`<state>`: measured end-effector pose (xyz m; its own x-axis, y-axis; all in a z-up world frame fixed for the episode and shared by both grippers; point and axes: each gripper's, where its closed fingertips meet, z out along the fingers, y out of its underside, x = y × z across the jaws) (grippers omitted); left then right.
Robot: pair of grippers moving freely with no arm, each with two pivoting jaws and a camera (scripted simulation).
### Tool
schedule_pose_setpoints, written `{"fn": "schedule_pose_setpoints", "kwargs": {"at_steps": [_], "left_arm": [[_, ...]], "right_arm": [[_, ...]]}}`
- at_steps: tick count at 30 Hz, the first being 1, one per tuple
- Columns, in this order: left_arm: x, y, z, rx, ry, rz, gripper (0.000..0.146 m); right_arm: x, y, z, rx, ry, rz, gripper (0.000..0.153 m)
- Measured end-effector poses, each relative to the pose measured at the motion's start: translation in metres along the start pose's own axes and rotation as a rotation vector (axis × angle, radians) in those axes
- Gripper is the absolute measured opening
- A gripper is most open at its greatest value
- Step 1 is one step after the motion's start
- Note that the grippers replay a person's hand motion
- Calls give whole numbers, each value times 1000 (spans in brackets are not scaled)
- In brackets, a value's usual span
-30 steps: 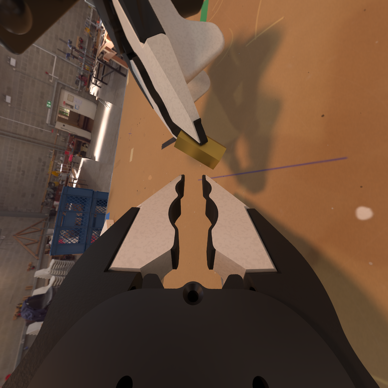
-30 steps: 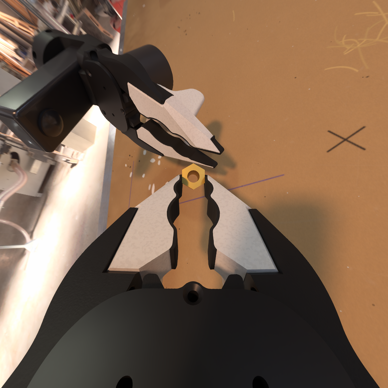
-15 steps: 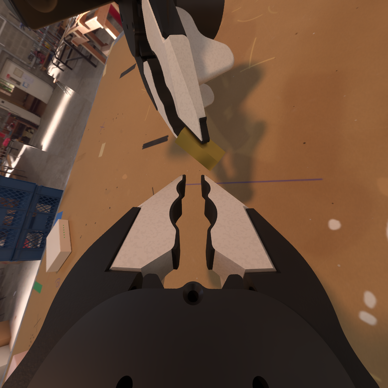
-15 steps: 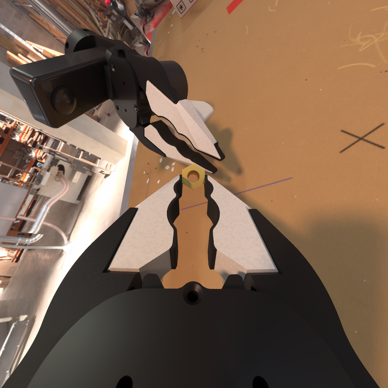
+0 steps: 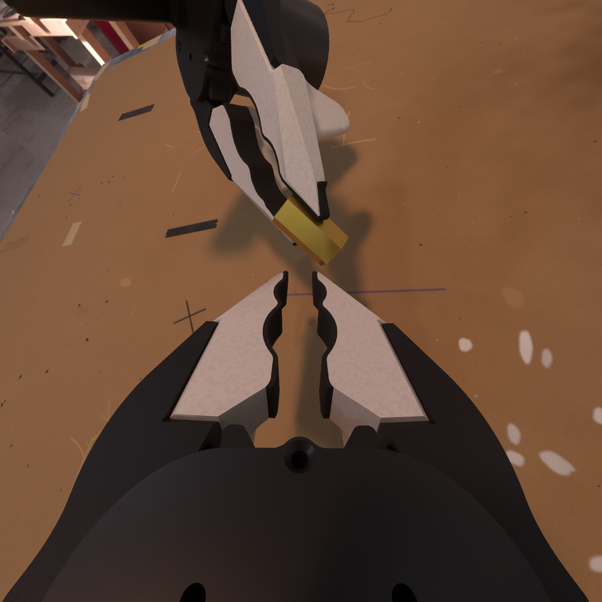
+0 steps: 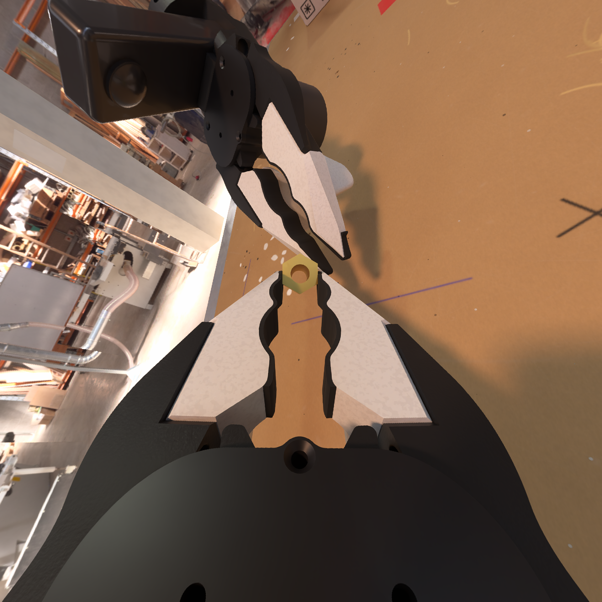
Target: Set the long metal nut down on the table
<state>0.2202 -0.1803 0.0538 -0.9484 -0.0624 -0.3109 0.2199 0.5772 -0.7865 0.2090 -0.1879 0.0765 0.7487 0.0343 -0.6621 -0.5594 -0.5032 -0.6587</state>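
Brass hex nut (image 6: 299, 274) clamped in the right tongs (image 6: 298, 277), lower over the counter (image 6: 456, 163).
Left tongs (image 5: 299, 275), slightly parted and empty, have backed off; set-down looks near.

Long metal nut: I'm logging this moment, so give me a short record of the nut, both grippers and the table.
nut: brass-coloured long hex nut, its bore facing the right wrist camera
holder: right gripper, shut on one end of the nut at its fingertips
left gripper: empty, narrow gap between its fingers, just short of the nut's free end
contact with table: none visible; the nut casts a shadow on the brown table
task state: nut not yet set down
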Motion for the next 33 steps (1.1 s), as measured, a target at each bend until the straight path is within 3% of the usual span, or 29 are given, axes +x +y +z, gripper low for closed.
{"fn": "schedule_pose_setpoints", "kwargs": {"at_steps": [6, 11, 19, 28, 33], "left_arm": [[-1, 2, -1, -3, -12, 25, 15], [-7, 10, -7, -43, -50, 33, 18], [4, 48, -7, -219, 41, -106, 28], [5, 51, 3, -245, 85, -169, 39], [6, 49, 6, -236, 112, -200, 40]], "right_arm": [[1, 1, 1, -3, -1, 2, 20], [1, 1, 1, -20, 69, -78, 20], [12, 13, 12, -173, 303, -270, 20], [38, 31, 18, -369, 600, -422, 20], [38, 31, 18, -362, 629, -440, 20]]}}
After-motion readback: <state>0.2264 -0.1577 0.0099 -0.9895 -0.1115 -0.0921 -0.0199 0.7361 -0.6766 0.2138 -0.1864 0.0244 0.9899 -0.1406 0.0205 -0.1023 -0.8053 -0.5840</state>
